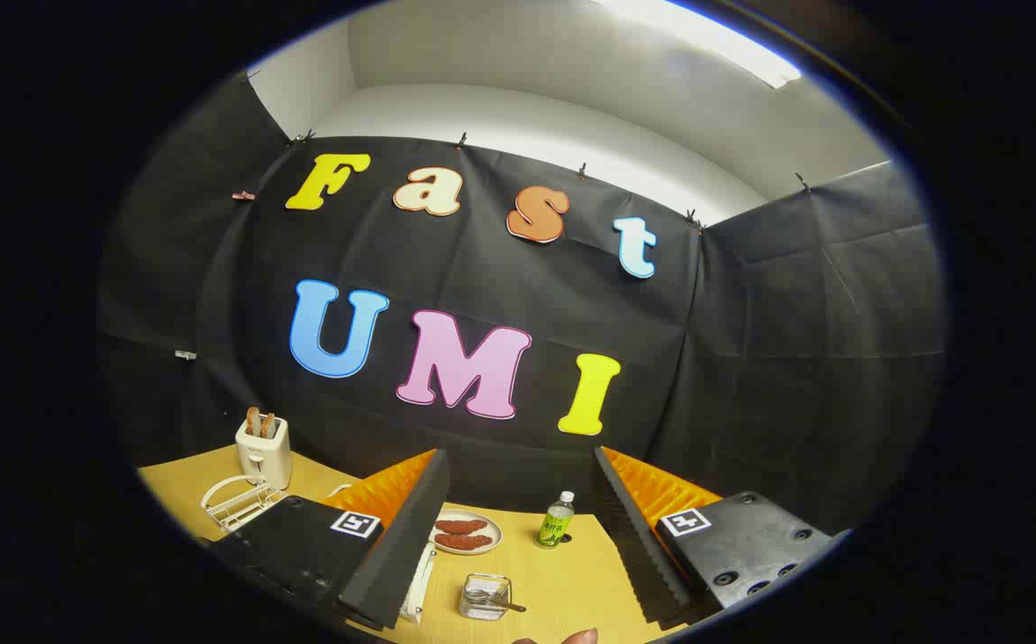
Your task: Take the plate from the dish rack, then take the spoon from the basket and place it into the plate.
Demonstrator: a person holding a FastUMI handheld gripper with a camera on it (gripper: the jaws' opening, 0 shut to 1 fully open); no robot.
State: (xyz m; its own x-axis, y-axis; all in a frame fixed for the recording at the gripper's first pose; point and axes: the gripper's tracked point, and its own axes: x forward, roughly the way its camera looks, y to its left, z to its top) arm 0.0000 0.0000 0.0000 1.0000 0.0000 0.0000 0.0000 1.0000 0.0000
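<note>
We see the left finger of the gripper (518, 537), spread wide from the right one, covering one edge of the plate (467, 531) and most of a white object (417, 586) lying beside it on the tabletop (563, 572). The dish rack (233, 503) is partly hidden behind the gripper's body. The spoon (496, 599) in the clear basket (485, 597) is too small to make out clearly. A fingertip (572, 637) is cut off at the bottom.

A bright ceiling strip light (706, 40) glares white above the dark cloth wall — the worktop (563, 572) below is evenly lit. Fisheye bending curves everything outward; focus stays sharp.
</note>
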